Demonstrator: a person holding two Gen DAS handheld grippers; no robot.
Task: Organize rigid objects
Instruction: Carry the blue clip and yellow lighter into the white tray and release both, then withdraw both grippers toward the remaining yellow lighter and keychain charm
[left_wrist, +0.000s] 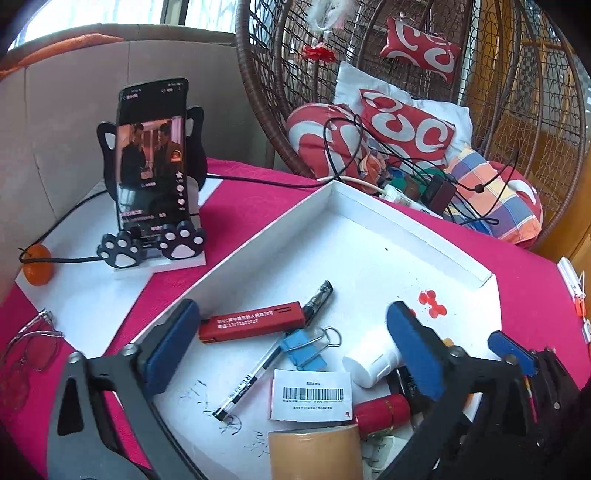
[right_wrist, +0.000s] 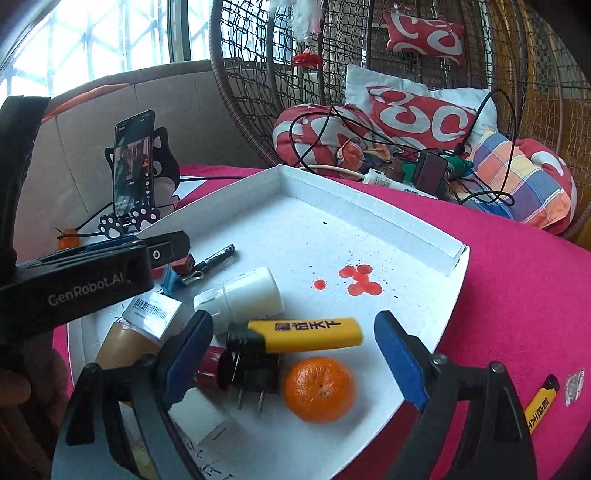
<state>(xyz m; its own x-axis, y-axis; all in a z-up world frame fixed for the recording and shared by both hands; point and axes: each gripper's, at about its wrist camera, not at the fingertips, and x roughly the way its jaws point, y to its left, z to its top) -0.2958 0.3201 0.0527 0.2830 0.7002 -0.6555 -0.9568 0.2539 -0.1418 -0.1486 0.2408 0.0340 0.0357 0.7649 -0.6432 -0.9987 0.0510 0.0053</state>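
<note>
Your left gripper (left_wrist: 295, 347) stands wide open with nothing between its blue pads, held above the shallow white cardboard tray (left_wrist: 369, 236) on the magenta tablecloth (left_wrist: 251, 188). Inside that gap: 1 flat red rectangular lighter with white print (left_wrist: 255, 321) at 11 o'clock, 1 black-capped clear gel pen (left_wrist: 258, 373), 1 blue metal binder clip (left_wrist: 306, 345) touching the pen, 1 white barcode label card (left_wrist: 312, 395) at 6 o'clock. 1 white plastic bottle (right_wrist: 243, 293) lies on its side. Your right gripper (right_wrist: 291, 350) is likewise wide open, gripping nothing; between its pads lie 1 yellow plastic lighter with black characters (right_wrist: 306, 334), 1 black 2-pin plug adapter (right_wrist: 251, 369) just beneath it, 1 small orange mandarin (right_wrist: 319, 389) at 5 o'clock. 1 red spatter stain (right_wrist: 360, 280) marks the tray at 1 o'clock.
</note>
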